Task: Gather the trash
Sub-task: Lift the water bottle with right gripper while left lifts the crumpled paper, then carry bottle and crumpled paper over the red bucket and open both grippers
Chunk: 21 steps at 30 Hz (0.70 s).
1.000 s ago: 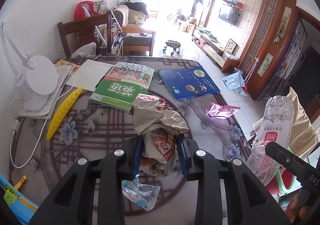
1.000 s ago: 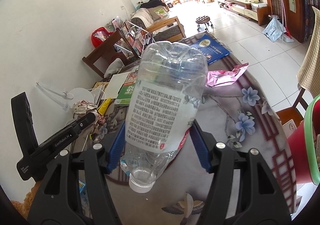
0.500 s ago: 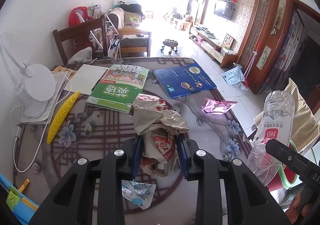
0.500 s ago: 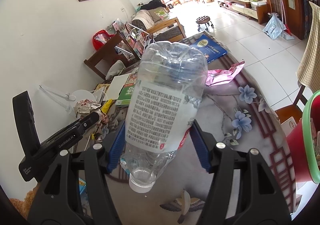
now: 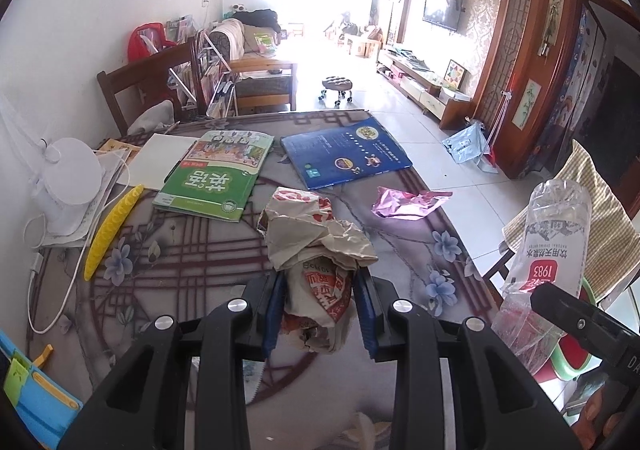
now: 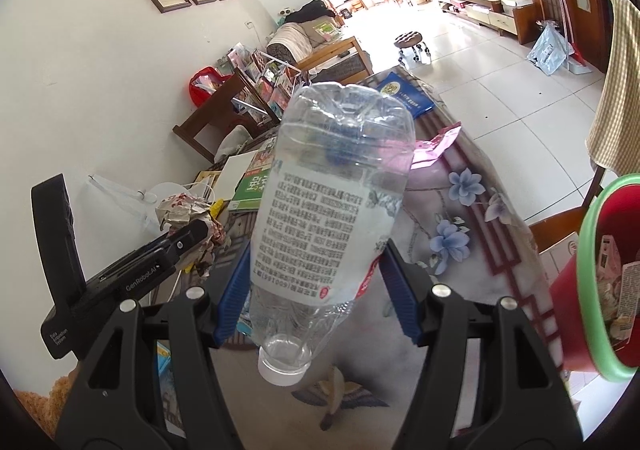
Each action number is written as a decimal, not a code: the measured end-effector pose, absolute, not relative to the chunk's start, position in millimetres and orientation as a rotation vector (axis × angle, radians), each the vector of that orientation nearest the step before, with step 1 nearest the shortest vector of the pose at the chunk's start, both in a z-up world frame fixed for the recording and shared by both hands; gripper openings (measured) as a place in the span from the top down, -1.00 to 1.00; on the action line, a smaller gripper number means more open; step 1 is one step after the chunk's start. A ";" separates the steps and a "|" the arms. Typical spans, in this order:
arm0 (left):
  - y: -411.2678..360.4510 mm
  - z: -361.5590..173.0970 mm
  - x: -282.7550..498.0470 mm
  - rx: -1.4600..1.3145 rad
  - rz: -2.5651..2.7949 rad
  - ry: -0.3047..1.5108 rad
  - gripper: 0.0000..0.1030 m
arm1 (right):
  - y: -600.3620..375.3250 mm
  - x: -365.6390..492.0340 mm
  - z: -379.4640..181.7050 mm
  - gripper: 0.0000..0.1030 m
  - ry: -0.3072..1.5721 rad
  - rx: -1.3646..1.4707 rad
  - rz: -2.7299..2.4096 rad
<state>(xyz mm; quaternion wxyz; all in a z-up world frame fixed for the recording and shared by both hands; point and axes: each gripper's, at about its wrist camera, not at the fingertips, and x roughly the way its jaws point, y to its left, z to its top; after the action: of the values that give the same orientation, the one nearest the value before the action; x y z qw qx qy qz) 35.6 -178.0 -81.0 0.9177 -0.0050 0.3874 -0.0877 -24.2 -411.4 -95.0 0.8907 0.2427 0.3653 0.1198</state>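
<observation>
- The left gripper [image 5: 320,314] has its jaws closed narrowly on a crumpled paper wrapper [image 5: 316,246], tan with red print, which bulges up and out above the blue pads.
- The wrapper hangs above the desk [image 5: 192,258], a surface covered with a grey cloth patterned with dark lattice lines and pale blue flowers.
- The right gripper [image 6: 316,290] has its jaws closed about halfway on a clear plastic bottle [image 6: 328,210], squeezed at its lower body.
- The bottle is empty and points base first away from the camera, with its white cap [image 6: 282,368] nearest the lens; a white label with dense print wraps its middle.
- In the left wrist view the same bottle stands at the right edge, just beyond the desk's edge.
- A red bin with a green rim [image 6: 588,274] sits at the right edge of the right wrist view, beside the desk, with scraps of packaging inside.
- A crinkled pink foil wrapper [image 5: 408,202] lies on the desk near its right edge.
- A green book [image 5: 216,178] and a blue book [image 5: 344,154] lie flat farther back, apart from each other.
- A yellow ridged strip [image 5: 112,230] lies on the left, beside a white lamp base [image 5: 72,178].
- Beyond the desk is a bright living room with a tiled floor.
</observation>
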 end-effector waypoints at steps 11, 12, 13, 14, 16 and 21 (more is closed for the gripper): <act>-237.3 -75.0 13.3 -0.025 -0.125 0.790 0.42 | -486.2 -39.3 -88.9 -0.19 0.744 0.515 0.268; -241.0 -73.8 12.0 -0.023 -0.119 0.787 0.42 | -490.4 -40.2 -87.5 -0.19 0.738 0.514 0.273; -243.9 -72.7 11.4 -0.023 -0.116 0.786 0.42 | -493.9 -41.2 -86.2 -0.19 0.732 0.514 0.278; -247.4 -71.4 9.9 -0.021 -0.112 0.785 0.42 | -494.9 -43.1 -85.5 -0.19 0.727 0.515 0.281; -254.6 -68.0 5.6 -0.015 -0.106 0.778 0.42 | -502.3 -46.2 -84.2 -0.19 0.713 0.523 0.292; -271.6 -61.8 -1.1 0.001 -0.107 0.769 0.42 | -520.2 -52.1 -85.6 -0.19 0.698 0.540 0.299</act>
<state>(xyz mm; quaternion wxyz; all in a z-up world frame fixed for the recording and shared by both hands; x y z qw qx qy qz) -1.1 -271.6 -61.8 0.9256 0.0005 0.3748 -0.0523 -52.1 -520.2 -85.6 0.8934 0.2602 0.3366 0.1442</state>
